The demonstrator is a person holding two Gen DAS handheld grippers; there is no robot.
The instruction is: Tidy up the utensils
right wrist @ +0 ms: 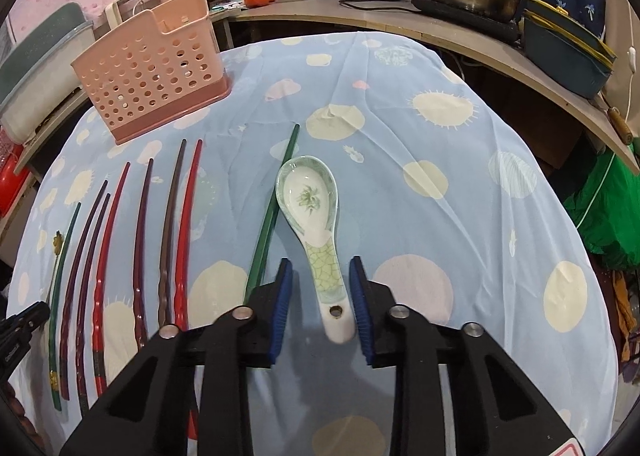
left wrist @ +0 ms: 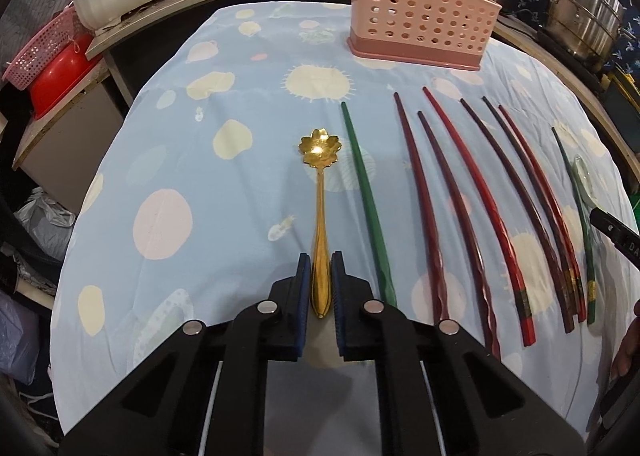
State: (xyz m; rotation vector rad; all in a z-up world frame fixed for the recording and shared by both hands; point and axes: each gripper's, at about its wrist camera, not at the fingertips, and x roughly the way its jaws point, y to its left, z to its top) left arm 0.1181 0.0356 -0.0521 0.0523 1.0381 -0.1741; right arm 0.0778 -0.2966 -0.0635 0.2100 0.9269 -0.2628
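Closest to me, my left tongs (left wrist: 320, 280) sit on either side of the gold flower spoon's (left wrist: 320, 212) handle, pads just beside it, though I cannot tell whether they grip it. To its right on the blue-clothed worktop (left wrist: 224, 192) lie a green chopstick (left wrist: 366, 200) and a row of red and dark chopsticks (left wrist: 472, 192), with the pink utensil holder (left wrist: 420, 12) standing behind. Farther right, my right tongs (right wrist: 320, 304) stand apart around the ceramic spoon's (right wrist: 316, 216) handle, beside another green chopstick (right wrist: 272, 212).

Gold spoon (left wrist: 320, 192): polished metal. Soup spoon (right wrist: 316, 224): glazed ceramic. Caddy (left wrist: 420, 8): matt perforated plastic. Tablecloth (left wrist: 224, 192): soft cloth.
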